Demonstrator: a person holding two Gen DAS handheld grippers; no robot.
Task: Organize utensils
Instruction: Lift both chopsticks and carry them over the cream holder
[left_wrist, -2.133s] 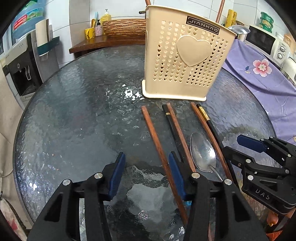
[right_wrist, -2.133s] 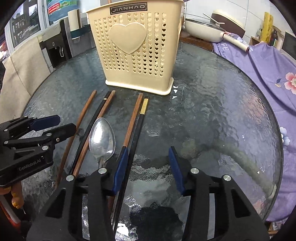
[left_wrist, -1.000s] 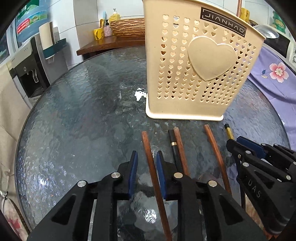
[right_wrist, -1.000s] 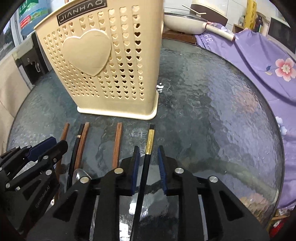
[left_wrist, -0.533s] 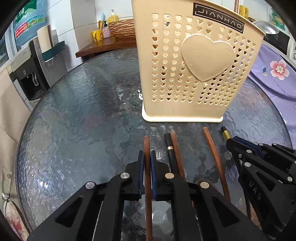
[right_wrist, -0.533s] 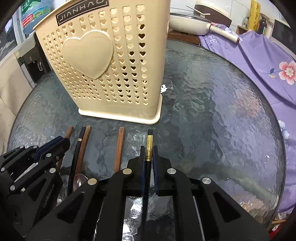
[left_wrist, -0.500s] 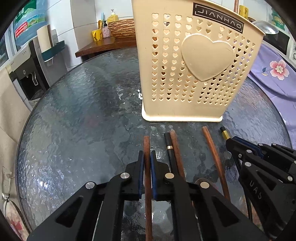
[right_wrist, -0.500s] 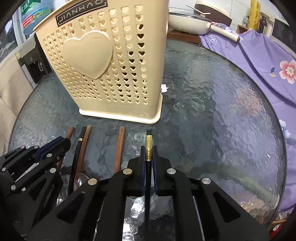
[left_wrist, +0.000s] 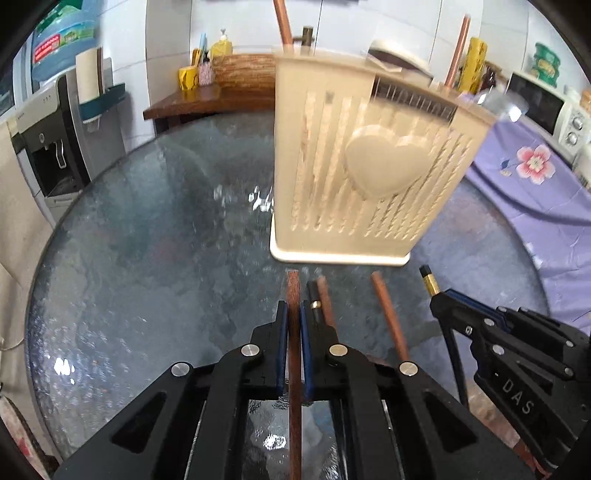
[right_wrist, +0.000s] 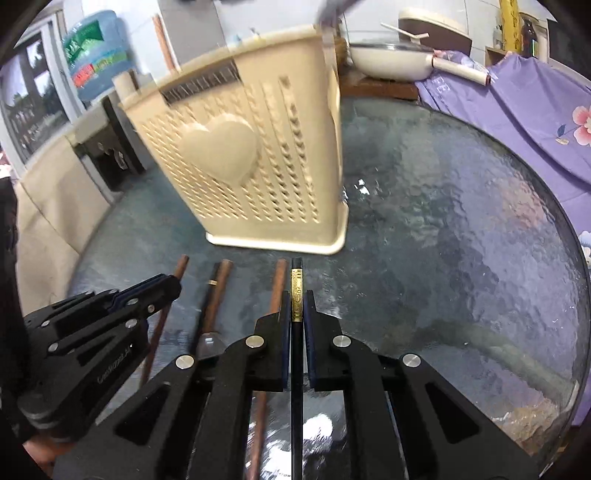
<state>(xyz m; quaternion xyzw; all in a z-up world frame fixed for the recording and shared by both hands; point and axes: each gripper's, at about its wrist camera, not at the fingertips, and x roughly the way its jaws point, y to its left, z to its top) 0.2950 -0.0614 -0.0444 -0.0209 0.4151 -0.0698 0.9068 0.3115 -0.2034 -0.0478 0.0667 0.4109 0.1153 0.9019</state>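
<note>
Left wrist view first: the left gripper (left_wrist: 291, 328) has its blue pads pinched tight on a reddish-brown chopstick (left_wrist: 293, 291), having just finished closing on it. The stick runs straight along the line of the fingers, its far tip pointing at the foot of the cream utensil holder (left_wrist: 369, 177), which stands upright toward the far side of the round glass table (left_wrist: 147, 240). The tip stops just short of the holder's base.

From the right wrist view, the right gripper (right_wrist: 296, 317) is likewise clamped, jaws just closed, on a black chopstick with a gold band (right_wrist: 296, 291). It too lies lengthwise along the fingers, tip aimed at the near right corner of the holder's base.

Between the two held sticks, a black and brown pair (left_wrist: 319, 295) and one more brown chopstick (left_wrist: 388, 306) lie on the glass, all roughly parallel and pointing at the holder.

So both sticks point at the holder's wall, not its mouth. I'd judge each needs lifting and tipping upright before it can drop in from above. Both hands look about equally near; the left stick lines up with the holder's left end, the right with its right corner.
</note>
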